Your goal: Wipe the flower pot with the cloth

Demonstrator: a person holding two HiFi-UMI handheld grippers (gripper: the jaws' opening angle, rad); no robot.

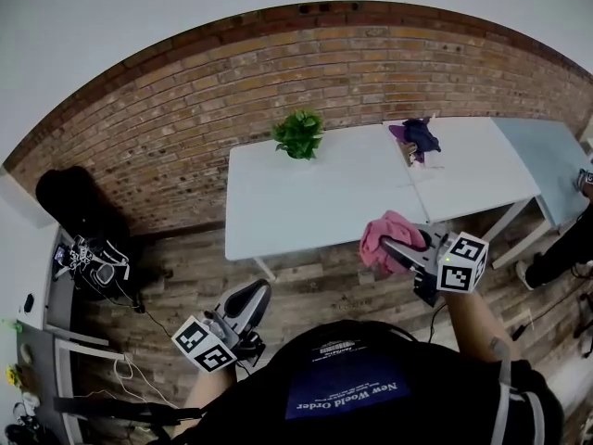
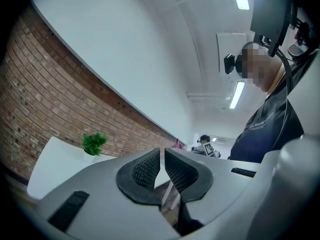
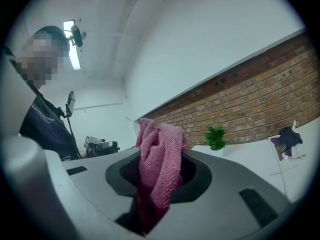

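Observation:
A small green plant in a white flower pot [image 1: 298,137] stands near the back edge of a white table [image 1: 296,211]; it also shows as the flower pot [image 2: 93,145] and flower pot [image 3: 216,138] in the gripper views. My right gripper [image 1: 387,245] is shut on a pink cloth [image 1: 384,239], held in front of the table's near edge; the pink cloth [image 3: 159,169] bunches between its jaws. My left gripper [image 1: 252,297] hangs low at the left, well short of the table, shut with nothing in it [image 2: 161,170].
A second white table [image 1: 473,165] adjoins on the right, carrying a dark purple and pink bundle [image 1: 419,139]. A brick wall [image 1: 185,128] runs behind. A black bag and cables [image 1: 88,239] lie on the wooden floor at left. Another person's leg [image 1: 565,248] shows at right.

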